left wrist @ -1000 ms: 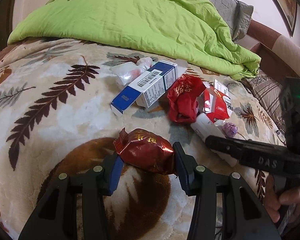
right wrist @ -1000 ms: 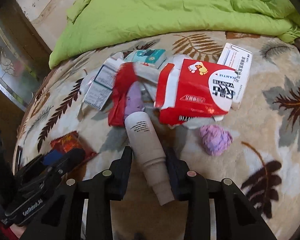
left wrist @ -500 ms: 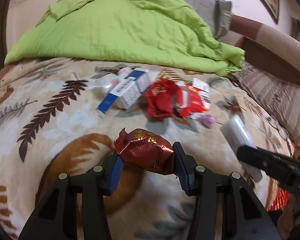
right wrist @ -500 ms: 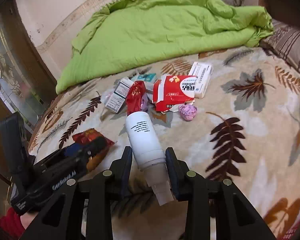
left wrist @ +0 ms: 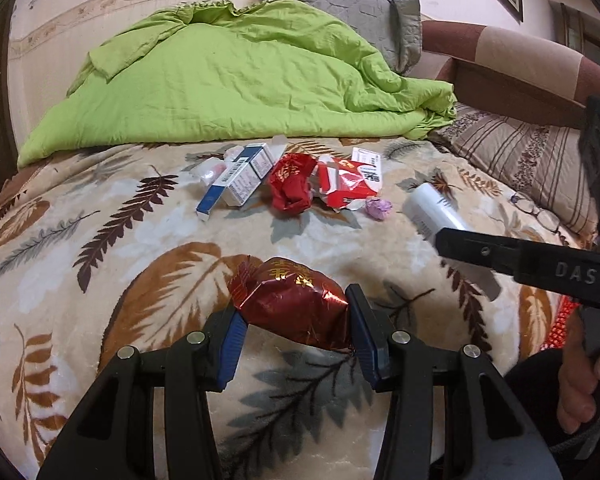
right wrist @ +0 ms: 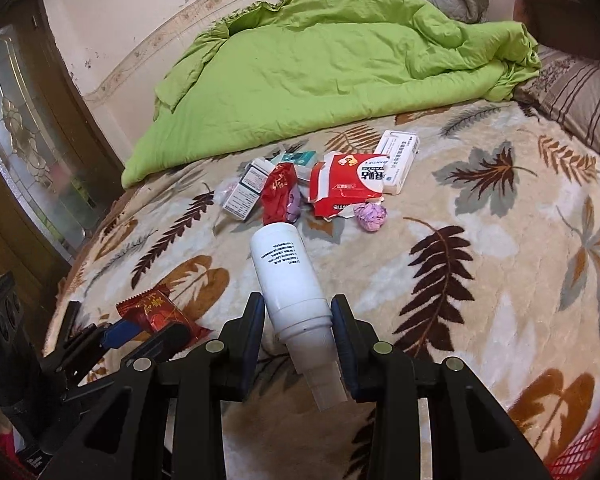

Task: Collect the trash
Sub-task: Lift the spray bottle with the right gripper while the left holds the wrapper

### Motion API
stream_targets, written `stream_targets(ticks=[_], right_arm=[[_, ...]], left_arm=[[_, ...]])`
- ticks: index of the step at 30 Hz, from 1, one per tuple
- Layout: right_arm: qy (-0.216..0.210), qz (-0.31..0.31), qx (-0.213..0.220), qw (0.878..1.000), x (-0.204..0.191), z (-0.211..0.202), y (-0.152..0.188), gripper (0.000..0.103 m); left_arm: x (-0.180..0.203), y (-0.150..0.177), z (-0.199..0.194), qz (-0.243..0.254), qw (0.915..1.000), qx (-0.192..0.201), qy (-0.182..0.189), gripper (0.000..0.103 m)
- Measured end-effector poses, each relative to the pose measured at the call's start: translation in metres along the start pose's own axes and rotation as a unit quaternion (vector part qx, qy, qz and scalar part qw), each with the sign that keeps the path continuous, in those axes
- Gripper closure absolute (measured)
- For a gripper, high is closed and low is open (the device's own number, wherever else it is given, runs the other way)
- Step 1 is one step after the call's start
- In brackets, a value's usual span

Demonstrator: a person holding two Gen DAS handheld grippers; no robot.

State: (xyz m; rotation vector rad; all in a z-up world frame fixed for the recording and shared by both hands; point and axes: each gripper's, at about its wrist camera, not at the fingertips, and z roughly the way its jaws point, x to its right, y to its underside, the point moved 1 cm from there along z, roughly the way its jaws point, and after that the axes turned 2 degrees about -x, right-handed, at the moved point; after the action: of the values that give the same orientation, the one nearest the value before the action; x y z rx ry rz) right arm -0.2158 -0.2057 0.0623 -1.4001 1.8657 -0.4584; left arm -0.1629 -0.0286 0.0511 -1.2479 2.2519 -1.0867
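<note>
The left tool [left wrist: 292, 336] was closed on a dark red foil snack packet [left wrist: 290, 306], its blue-padded fingers [left wrist: 230, 344] pressing the packet's two ends, and it held the packet clear above the leaf-patterned blanket [left wrist: 100, 288] on the bed. The right tool [right wrist: 298, 326] gripped a white plastic bottle [right wrist: 286, 280] around its lower body, the bottle's base pointing away from the tool and its narrow translucent neck pointing back between the fingers. In the left wrist view the same bottle [left wrist: 434, 210] showed to the right of the left tool, with the right tool's black finger [left wrist: 512, 260] crossing in front of it and part of a hand [left wrist: 580, 384] on the grip at the edge.

Ahead of both tools, well apart from them, the remaining trash lay in a loose cluster on the blanket: a blue and white box [left wrist: 236, 180], a crumpled red wrapper [left wrist: 292, 186], a torn red and white carton [right wrist: 348, 186], a white box [right wrist: 398, 158] just behind the carton, and a small purple paper ball [right wrist: 370, 216] just in front of it. Beyond the cluster a green quilt [right wrist: 320, 68] was heaped across the far side of the bed. To the right of the right tool, a corner of red mesh [right wrist: 584, 446] showed at the lower edge of its view.
</note>
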Motion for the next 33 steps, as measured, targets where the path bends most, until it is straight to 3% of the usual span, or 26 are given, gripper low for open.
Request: stream_targets(ticks=[17, 33], right_arm=[[0.045, -0.014, 0.001, 0.999, -0.003, 0.002, 0.001, 0.066], [0.045, -0.014, 0.001, 0.999, -0.003, 0.002, 0.001, 0.066]], left_arm=[[-0.01, 0.002, 0.009, -0.016, 0.9998, -0.01, -0.001, 0.056], [-0.01, 0.005, 0.015, -0.017, 0.9997, -0.016, -0.007, 0.056]])
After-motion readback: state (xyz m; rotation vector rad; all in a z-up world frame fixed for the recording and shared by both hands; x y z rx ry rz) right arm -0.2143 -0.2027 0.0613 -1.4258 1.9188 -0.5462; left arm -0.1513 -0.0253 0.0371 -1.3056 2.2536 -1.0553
